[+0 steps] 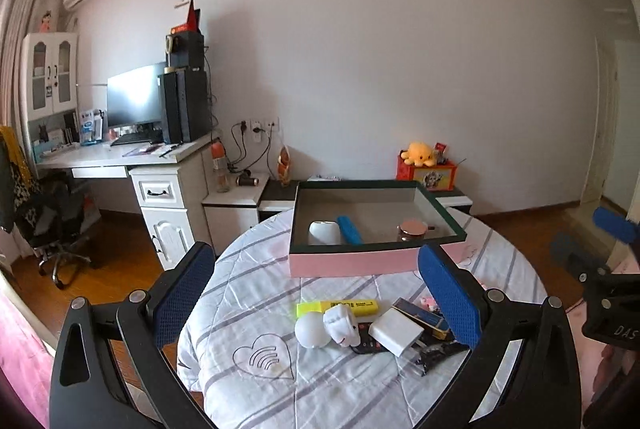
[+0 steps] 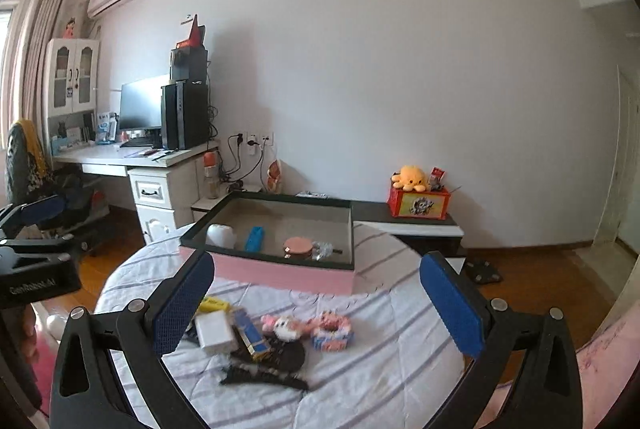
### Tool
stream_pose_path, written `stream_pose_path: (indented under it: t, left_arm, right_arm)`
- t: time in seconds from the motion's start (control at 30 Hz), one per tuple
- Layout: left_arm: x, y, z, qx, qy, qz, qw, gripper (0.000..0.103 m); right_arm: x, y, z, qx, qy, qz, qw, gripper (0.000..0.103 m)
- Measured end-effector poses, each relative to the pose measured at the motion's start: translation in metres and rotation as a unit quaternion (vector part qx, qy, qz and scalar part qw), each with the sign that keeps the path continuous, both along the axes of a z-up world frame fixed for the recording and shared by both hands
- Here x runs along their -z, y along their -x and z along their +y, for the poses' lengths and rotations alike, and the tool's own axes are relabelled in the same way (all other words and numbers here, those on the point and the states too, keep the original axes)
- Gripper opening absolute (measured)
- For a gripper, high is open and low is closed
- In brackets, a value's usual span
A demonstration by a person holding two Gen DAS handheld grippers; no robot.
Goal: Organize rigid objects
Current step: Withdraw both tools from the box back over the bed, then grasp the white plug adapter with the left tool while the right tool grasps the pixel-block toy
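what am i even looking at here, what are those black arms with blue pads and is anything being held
Those are two hand-held tongs, one in each of a person's hands, each with a camera looking along its blue pads. One picture looks from the left tongs, the other from the right tongs. Both stand open and empty. On the striped cloth sits a pink tray already holding a few things, with a loose pile in front: a yellow highlighter, a white charger, small toys.
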State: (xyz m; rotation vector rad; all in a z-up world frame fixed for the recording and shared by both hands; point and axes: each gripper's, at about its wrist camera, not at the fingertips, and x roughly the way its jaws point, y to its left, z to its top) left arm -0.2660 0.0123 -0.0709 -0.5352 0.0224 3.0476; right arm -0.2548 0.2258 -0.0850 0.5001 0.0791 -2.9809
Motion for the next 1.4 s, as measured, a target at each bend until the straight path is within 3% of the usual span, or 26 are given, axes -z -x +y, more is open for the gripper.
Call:
stream_pose_path:
  t: [0.2, 0.53, 0.8, 1.17, 1.3, 1.4]
  left_arm:
    - [0.002, -0.015, -0.006, -0.023, 0.014, 0.0, 0.9996, 0.103]
    - [0.018, -0.018, -0.006, -0.014, 0.024, -0.027, 0.9993, 0.103]
    - [0.048, 0.003, -0.001, 0.016, 0.019, -0.083, 0.9963, 0.103]
    - [0.105, 0.045, 0.037, 0.062, 0.031, -0.17, 0.9831, 0.103]
    - [0.121, 0.062, 0.056, 0.083, 0.008, -0.198, 0.9766, 0.103]
    - [0.128, 0.073, 0.06, 0.062, 0.005, -0.209, 0.976, 0.103]
  right_arm:
    - [0.003, -0.01, -0.004, 0.0, 0.003, -0.01, 1.0, 0.103]
    - [0.014, -0.016, -0.008, 0.002, -0.005, -0.027, 1.0, 0.103]
    - [0.045, 0.001, 0.004, 0.022, -0.008, -0.078, 0.997, 0.103]
    - [0.098, 0.036, 0.017, 0.024, -0.006, -0.157, 0.987, 0.103]
    - [0.108, 0.043, 0.025, 0.028, -0.003, -0.17, 0.985, 0.103]
    - [0.112, 0.048, 0.033, 0.032, -0.001, -0.177, 0.984, 0.103]
